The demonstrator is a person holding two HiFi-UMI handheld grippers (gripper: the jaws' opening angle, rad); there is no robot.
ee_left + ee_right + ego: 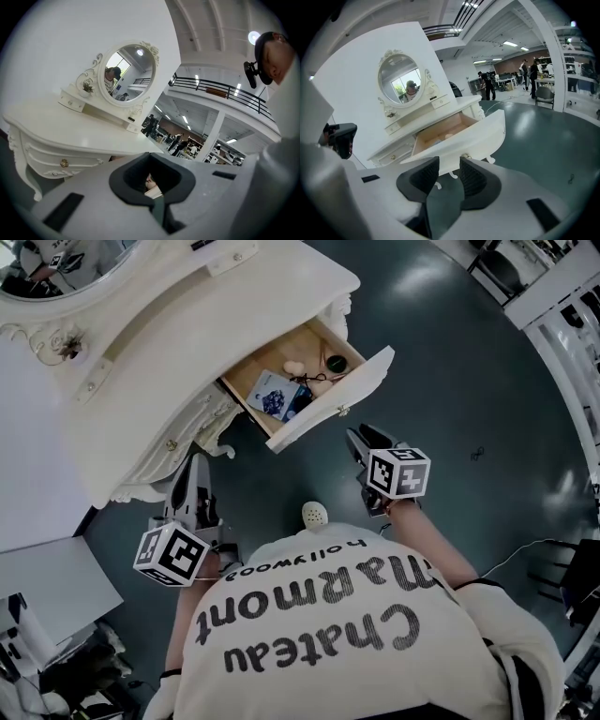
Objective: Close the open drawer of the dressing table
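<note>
The cream dressing table (187, 343) stands at the upper left, and its right-hand drawer (272, 367) is pulled out, wooden inside showing. The curved drawer front (352, 385) carries a small brass knob (343, 411). My right gripper (359, 439) hovers just in front of that drawer front. It is open, with an empty gap between its pads, and the knob (465, 155) sits just beyond its tips (449, 164). My left gripper (195, 465) hangs by the table's left leg area, its pads meeting at the tips (151, 157), shut on nothing.
Inside the drawer lie a blue-and-white packet (275, 393), a pale egg-shaped item (294, 367) and a dark round thing (336, 362). An oval mirror (126, 75) tops the table. The shut left drawers have gold knobs (64, 163). White racks (553, 296) stand at the far right on the dark floor.
</note>
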